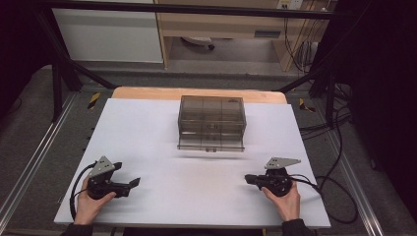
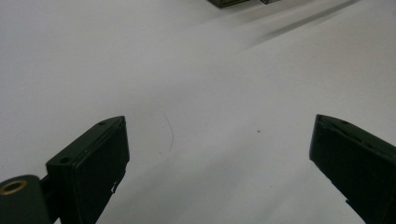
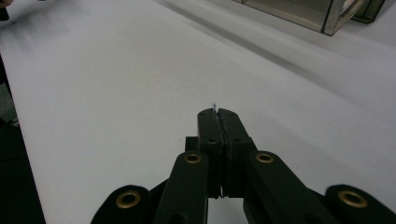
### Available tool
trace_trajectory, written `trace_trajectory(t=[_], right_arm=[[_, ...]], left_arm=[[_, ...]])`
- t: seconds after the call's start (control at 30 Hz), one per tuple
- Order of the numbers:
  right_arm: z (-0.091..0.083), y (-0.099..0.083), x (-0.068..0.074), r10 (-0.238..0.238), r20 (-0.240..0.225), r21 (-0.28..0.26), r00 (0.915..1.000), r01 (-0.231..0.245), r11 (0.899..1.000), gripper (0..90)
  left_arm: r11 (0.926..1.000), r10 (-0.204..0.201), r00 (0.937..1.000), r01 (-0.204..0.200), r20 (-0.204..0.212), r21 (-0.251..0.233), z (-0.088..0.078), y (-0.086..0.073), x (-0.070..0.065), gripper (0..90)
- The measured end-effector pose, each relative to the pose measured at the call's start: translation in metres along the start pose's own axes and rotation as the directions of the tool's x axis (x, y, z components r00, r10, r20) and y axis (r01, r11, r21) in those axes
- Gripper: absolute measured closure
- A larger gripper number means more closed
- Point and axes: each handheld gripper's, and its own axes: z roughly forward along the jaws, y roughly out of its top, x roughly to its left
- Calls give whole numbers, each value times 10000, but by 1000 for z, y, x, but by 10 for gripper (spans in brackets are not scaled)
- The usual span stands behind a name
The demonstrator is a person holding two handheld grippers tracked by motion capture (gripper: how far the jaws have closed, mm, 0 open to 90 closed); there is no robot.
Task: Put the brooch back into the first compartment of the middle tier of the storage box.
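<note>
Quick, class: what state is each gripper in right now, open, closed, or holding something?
Left gripper: open, fingers wide apart, nothing between them.
Right gripper: closed, fingers pressed together; whether the tiny sliver at their tips is a held thing cannot be told.

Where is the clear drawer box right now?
In the high view, the drawer box sits mid-table toward the far edge, apart from both tools.

Two hand-held grippers rest on one white table [image 1: 162,132]: the left gripper [image 1: 132,183] and the right gripper [image 1: 249,179], one in each of the person's two hands. Each carries one grey three-cornered plate, two in all, and each trails one cable. One smoky clear drawer box [image 1: 211,123] stands ahead of both grippers, between their lines of sight; its front shows three stacked drawer levels.
</note>
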Motion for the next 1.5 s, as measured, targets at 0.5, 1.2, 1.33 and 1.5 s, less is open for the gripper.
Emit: trace_trajectory(t=[0.5,1.2,1.33,1.5], right_arm=[[-2,10,2,-50,23,-166,10000,51,9998,889],[7,33,16,-419,-48,-276,9991,418,9987,889],[8,37,18,-467,7,-273,9989,467,9985,889],[10,41,21,-492,-4,-308,9988,492,9983,889]], left_arm=[[10000,18,10000,-18,7,20,0,0,0,47],[10000,12,10000,-12,-34,33,-1,0,0,47],[10000,23,10000,-23,-44,17,-2,0,1,47],[10000,30,10000,-30,-48,22,-2,0,1,47]])
